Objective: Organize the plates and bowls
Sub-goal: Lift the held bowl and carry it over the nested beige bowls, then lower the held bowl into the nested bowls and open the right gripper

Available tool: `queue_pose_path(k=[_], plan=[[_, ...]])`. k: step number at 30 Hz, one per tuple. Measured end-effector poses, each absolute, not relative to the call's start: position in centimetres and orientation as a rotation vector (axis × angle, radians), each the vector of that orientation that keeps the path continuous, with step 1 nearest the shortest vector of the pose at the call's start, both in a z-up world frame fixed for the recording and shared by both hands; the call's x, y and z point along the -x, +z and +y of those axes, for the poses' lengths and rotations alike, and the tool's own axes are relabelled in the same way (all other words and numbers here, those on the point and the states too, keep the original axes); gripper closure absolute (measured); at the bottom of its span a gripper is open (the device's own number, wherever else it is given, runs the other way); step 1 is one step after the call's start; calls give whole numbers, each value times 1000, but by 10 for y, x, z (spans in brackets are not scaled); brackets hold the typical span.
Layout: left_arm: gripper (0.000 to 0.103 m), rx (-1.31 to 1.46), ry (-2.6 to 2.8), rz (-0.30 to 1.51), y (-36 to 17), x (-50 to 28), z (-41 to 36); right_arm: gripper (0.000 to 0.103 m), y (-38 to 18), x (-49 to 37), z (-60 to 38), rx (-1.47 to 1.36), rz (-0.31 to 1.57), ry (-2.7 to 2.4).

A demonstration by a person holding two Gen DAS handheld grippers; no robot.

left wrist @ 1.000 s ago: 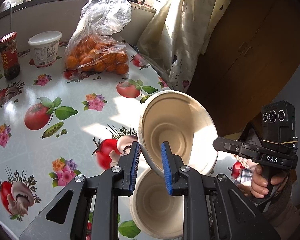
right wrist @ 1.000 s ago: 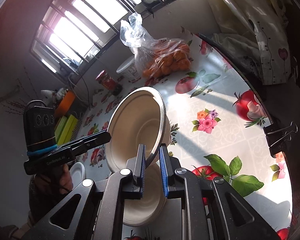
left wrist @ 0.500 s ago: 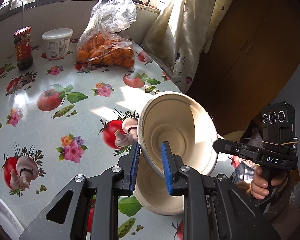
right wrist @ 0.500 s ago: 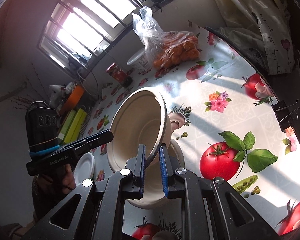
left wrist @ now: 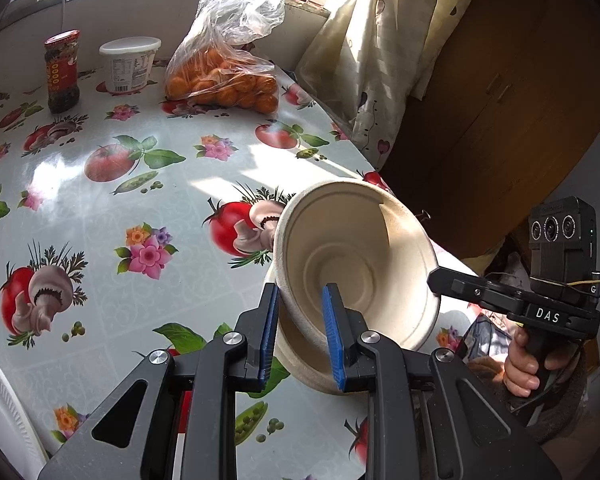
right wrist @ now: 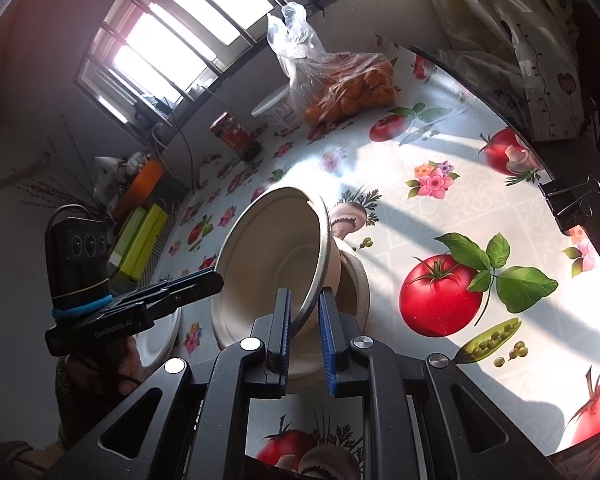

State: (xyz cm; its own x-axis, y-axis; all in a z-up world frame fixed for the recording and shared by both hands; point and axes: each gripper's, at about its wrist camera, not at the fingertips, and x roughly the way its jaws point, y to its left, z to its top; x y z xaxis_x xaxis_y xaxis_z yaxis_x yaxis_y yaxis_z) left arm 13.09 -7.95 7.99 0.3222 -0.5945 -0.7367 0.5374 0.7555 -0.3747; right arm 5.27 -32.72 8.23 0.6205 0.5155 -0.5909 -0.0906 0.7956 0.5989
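Note:
A beige paper bowl [left wrist: 352,256] is held tilted on edge between both grippers, just above a second beige bowl [left wrist: 304,356] that sits on the table. My left gripper [left wrist: 298,320] is shut on the upper bowl's near rim. My right gripper [right wrist: 303,316] is shut on the opposite rim of the same bowl [right wrist: 272,256]. The lower bowl [right wrist: 354,284] shows behind and under it. A white plate [left wrist: 0,408] lies at the table's left front edge, also seen in the right wrist view [right wrist: 160,340].
A bag of oranges [left wrist: 224,80], a white tub [left wrist: 128,64] and a red-lidded jar [left wrist: 62,72] stand at the table's far side. A curtain [left wrist: 368,60] hangs past the right edge. A binder clip [right wrist: 568,200] grips the tablecloth edge. Green boxes [right wrist: 140,240] lie at far left.
Both grippers have carried the tilted bowl back toward the near side of the table, keeping it over the lower bowl. The grip on the rim is unchanged.

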Motion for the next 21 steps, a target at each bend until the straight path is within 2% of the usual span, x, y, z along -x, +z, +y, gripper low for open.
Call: queue_pose_path(k=[21], plan=[[80, 12, -687, 1001, 70, -110, -82, 88, 67, -48, -318, -532, 877, 336]])
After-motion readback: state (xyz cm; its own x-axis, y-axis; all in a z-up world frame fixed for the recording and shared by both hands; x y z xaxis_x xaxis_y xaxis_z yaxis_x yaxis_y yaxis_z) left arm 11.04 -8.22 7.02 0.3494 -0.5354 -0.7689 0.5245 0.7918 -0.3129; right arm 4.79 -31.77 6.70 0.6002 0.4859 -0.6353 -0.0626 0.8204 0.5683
